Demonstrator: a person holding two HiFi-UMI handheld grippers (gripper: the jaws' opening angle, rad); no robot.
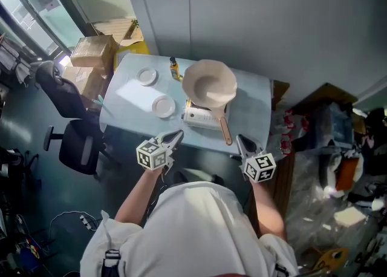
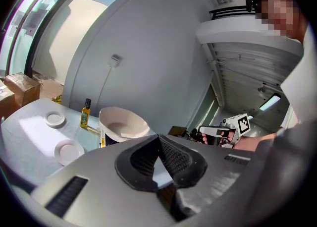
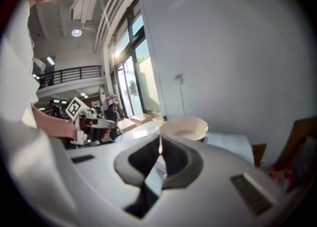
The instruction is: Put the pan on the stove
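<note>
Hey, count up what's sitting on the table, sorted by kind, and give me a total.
Plates: 2
Bottle: 1
Pan: 1
Stove: 1
Total: 5

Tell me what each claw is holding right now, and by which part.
Nothing. The left claw and the right claw are both shut and empty, short of the table; the pan sits untouched on the stove.
</note>
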